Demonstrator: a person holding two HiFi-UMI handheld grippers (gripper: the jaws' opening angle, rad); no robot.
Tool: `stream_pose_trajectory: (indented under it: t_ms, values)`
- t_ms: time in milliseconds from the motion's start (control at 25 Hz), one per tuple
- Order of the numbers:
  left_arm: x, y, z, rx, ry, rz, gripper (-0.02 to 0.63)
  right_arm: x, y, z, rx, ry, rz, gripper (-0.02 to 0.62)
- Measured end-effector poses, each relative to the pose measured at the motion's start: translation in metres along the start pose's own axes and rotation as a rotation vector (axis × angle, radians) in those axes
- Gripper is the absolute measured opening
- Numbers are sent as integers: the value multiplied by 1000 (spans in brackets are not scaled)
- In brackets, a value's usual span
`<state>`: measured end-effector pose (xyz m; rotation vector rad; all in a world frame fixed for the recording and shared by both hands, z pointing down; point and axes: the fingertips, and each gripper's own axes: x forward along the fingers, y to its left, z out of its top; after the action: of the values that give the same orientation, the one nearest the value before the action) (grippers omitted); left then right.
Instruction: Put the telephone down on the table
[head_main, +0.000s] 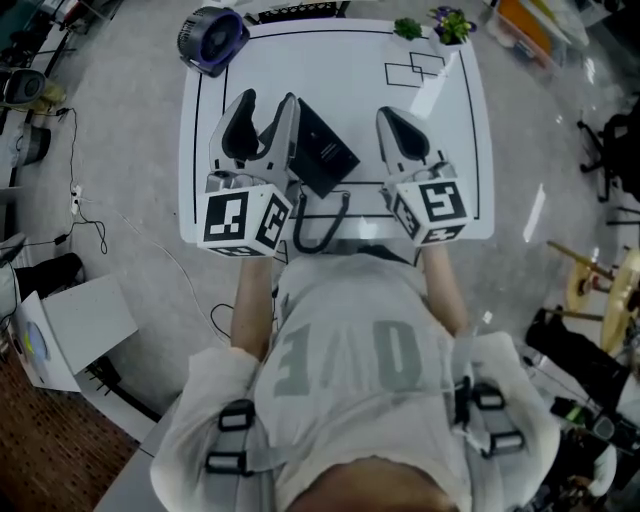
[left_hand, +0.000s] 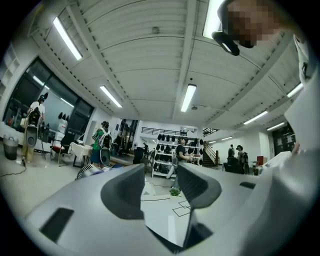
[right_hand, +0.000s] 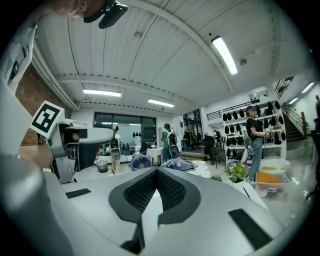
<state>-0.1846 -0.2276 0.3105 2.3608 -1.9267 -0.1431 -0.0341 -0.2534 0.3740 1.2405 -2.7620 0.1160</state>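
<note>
The telephone (head_main: 325, 150), a flat black block, lies on the white table (head_main: 450, 130), and its black cord (head_main: 318, 228) loops toward the near edge. My left gripper (head_main: 265, 105) hovers just left of it, its right jaw beside the phone's left edge. The jaws are open, and in the left gripper view only bare table shows in the left gripper's (left_hand: 160, 180) gap. My right gripper (head_main: 392, 115) is to the right of the phone, apart from it. In the right gripper view the right gripper's (right_hand: 156, 172) pads meet with nothing between them.
A dark blue fan (head_main: 212, 38) stands at the table's far left corner and two small plants (head_main: 452, 22) at the far right. Black outline marks (head_main: 415, 68) run over the tabletop. Beside the table on the floor are cables (head_main: 90, 215) and a white box (head_main: 85, 320).
</note>
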Motion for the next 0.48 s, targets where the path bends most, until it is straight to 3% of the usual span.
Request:
stream_pose_trajectory:
  t_ms: [240, 360, 480]
  values:
    - [-15, -5, -12, 130, -12, 122, 33, -2, 3, 0, -3, -4, 5, 8]
    - [-23, -2, -26, 189, 31, 174, 8, -4, 3, -4, -1, 3, -1, 8]
    - [-29, 1, -40, 199, 61, 210, 6, -7, 4, -9, -6, 10, -5, 8]
